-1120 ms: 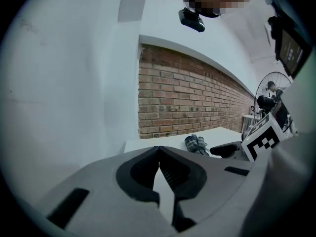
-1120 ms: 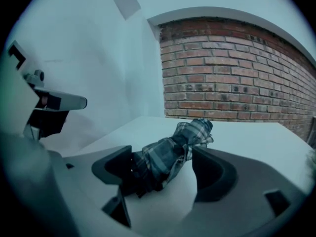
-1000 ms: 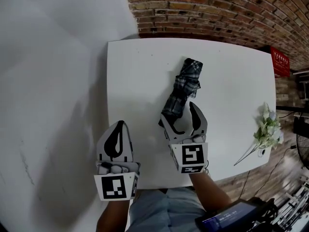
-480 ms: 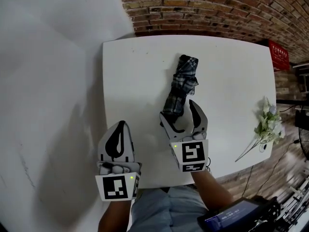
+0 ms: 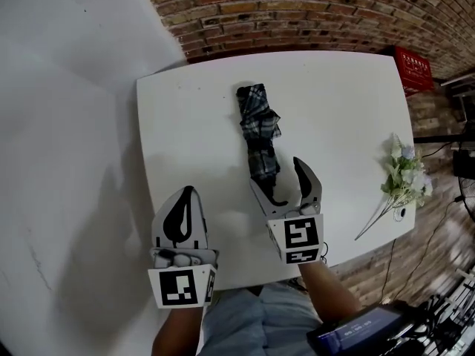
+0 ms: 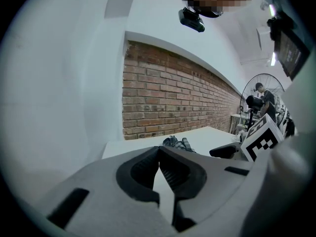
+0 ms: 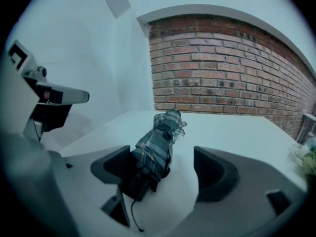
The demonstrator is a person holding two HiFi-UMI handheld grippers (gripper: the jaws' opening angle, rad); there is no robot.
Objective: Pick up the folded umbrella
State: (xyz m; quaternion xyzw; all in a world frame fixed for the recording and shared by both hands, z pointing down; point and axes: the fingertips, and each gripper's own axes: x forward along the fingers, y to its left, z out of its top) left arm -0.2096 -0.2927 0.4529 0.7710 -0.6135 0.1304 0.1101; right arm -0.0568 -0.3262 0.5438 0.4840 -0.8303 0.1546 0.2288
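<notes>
Umbrella (image 6: 176, 142) mostly hidden behind the left gripper (image 6: 159, 151) in its own view

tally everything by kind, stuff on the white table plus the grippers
folded plaid umbrella: 1
bunch of flowers: 1
grippers: 2 (left gripper shut and empty, right gripper open around the umbrella's near end)
total: 4
</notes>
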